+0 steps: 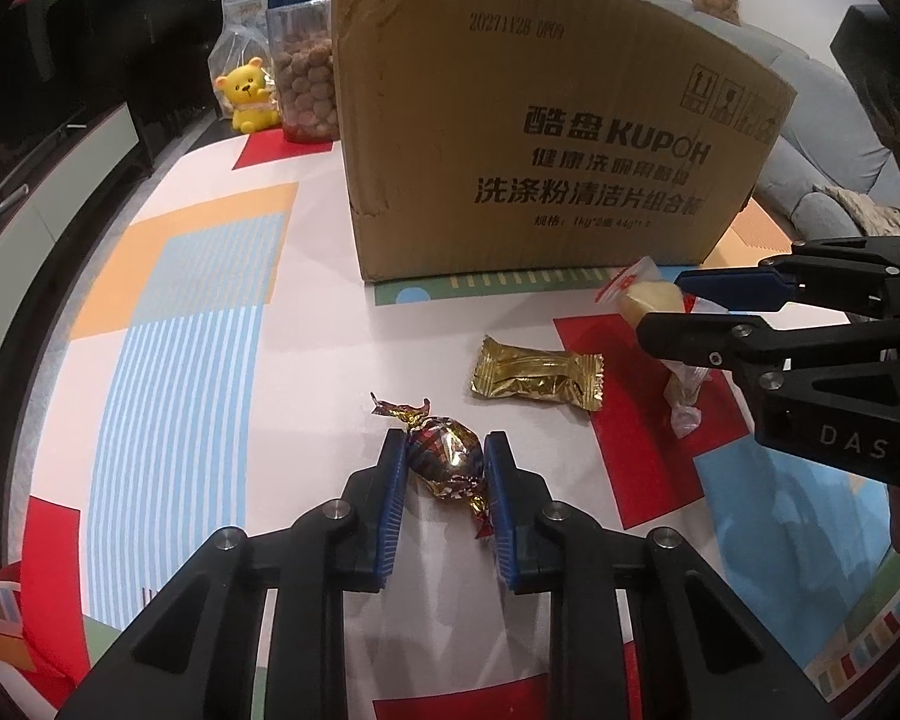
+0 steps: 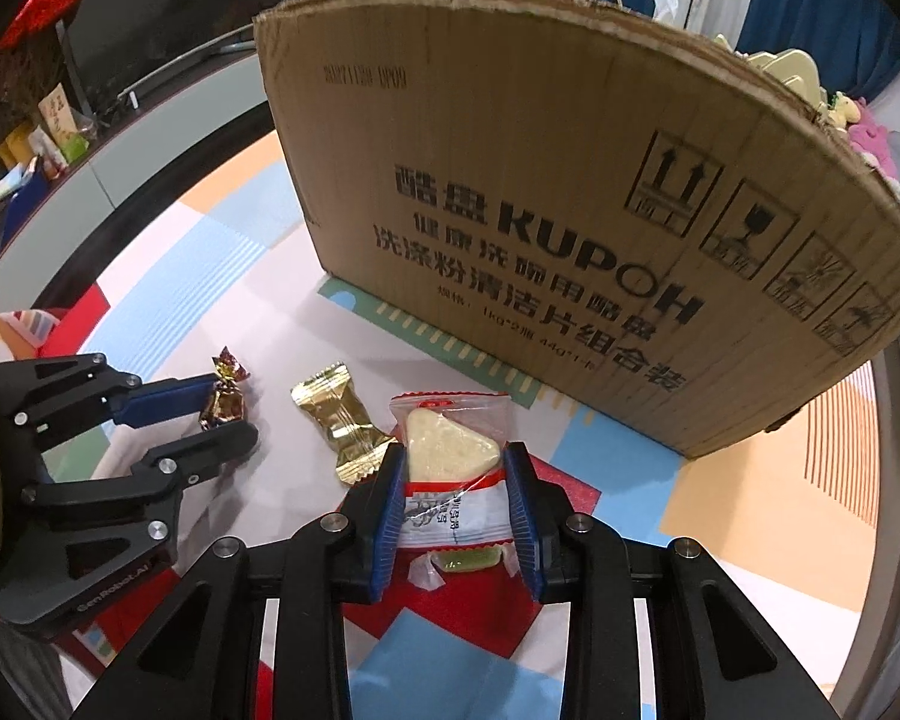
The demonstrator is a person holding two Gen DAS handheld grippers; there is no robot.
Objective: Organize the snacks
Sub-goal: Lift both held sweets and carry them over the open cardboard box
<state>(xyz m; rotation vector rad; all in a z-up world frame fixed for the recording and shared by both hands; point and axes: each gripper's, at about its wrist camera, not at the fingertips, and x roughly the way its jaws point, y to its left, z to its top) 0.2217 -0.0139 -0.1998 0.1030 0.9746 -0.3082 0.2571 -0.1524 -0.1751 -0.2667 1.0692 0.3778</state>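
Big colourful tabletop (image 1: 198, 312) underneath everything, covered in a patchwork of red, orange, pale blue stripes, white and a bit of green. Cardboard box (image 1: 528, 138) standing upright on it, the landmark here, printed with KUPOH and Chinese text plus handling symbols, top open. Off past the box's right side, a grey-blue sofa (image 1: 810, 138); blue curtains (image 2: 810, 6) behind the box. To the box's left, a low dark cabinet (image 1: 78, 90) with a pale front running along the room edge.

Just left of the box's far corner: a clear jar of brown round snacks (image 1: 306, 84), a plastic bag (image 1: 240, 30) behind that, and a small yellow bear figure (image 1: 249, 96) touching the jar's left side.

In front of the box, three snacks in a loose row on the tabletop. Clear packet with a pale triangular pastry (image 2: 450, 450) nearest the box's front right, clamped between the blue pads of the right hand-held gripper (image 2: 455, 468), closed on the packet. Gold foil packet (image 1: 537, 375) lying free in front of the box's middle, apart from both grippers. Twist-wrapped foil candy (image 1: 447, 462) furthest out from the box, pinched on both sides by the left hand-held gripper (image 1: 444, 459), closed on it, wrapper tails sticking out fore and aft.
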